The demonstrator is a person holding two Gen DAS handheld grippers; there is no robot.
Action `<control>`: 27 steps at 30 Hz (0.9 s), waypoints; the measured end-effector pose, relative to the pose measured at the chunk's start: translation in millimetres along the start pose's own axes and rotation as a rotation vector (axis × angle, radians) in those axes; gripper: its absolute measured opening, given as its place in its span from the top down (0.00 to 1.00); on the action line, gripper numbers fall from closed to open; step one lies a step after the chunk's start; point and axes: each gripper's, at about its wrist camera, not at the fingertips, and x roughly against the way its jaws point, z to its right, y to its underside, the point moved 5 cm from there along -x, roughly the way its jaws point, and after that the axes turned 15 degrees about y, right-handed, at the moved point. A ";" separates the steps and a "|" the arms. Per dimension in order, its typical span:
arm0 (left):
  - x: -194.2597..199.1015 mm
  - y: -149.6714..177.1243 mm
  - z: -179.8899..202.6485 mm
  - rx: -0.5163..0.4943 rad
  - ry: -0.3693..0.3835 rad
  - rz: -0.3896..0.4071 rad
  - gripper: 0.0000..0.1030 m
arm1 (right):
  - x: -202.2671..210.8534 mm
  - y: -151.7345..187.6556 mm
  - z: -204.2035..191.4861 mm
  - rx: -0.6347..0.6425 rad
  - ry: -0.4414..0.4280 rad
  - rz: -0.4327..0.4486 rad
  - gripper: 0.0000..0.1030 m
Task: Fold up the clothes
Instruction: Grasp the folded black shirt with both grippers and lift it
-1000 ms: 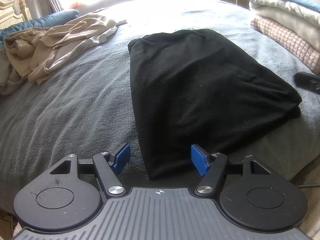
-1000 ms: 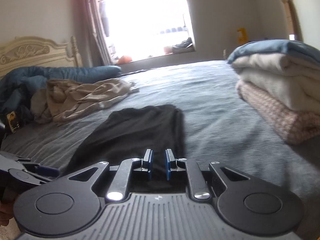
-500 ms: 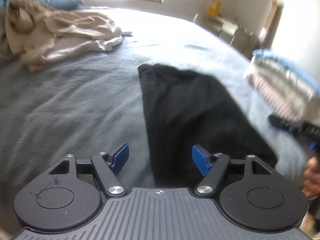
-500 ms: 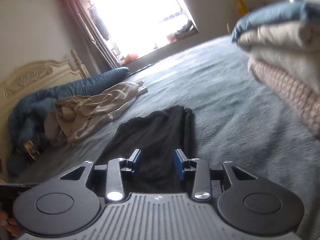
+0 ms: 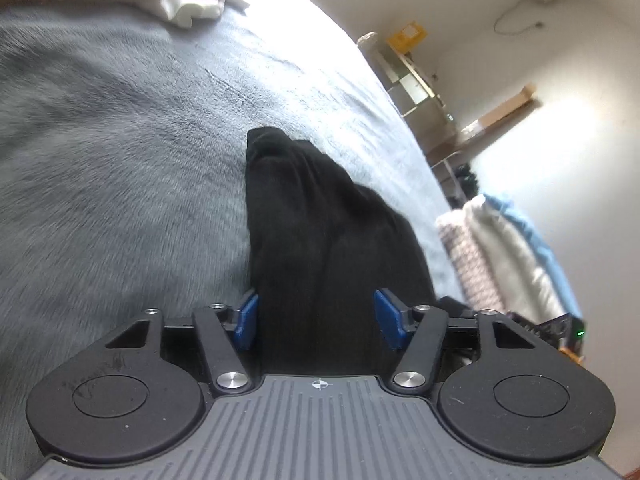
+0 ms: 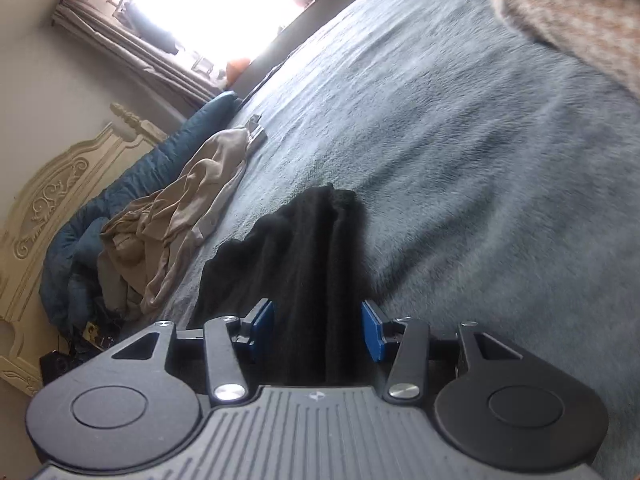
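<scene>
A folded black garment lies on the grey bed cover; it also shows in the right wrist view. My left gripper is open, its blue pads either side of the garment's near end. My right gripper is open too, its blue pads astride the garment's near end from the other side. Neither pad visibly presses the cloth. Both views are tilted.
A crumpled beige garment lies by the blue pillow and cream headboard. A stack of folded clothes stands at the right, also in the right wrist view. Shelves stand by the far wall.
My right gripper has opened from nearly shut. Both grippers have moved in over the black garment's near end and tilted. The left gripper stayed open.
</scene>
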 end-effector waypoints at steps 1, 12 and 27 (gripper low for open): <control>-3.5 -4.0 -2.5 0.008 0.015 0.002 0.49 | -6.0 -4.0 -2.4 0.001 -0.008 -0.011 0.52; -40.2 -30.4 -20.5 0.063 0.097 0.034 0.81 | -49.8 -34.1 -19.5 0.059 -0.038 -0.028 0.79; 5.5 -23.1 95.3 -0.156 0.225 0.173 0.93 | 82.3 -15.2 -81.4 0.334 0.039 0.347 0.86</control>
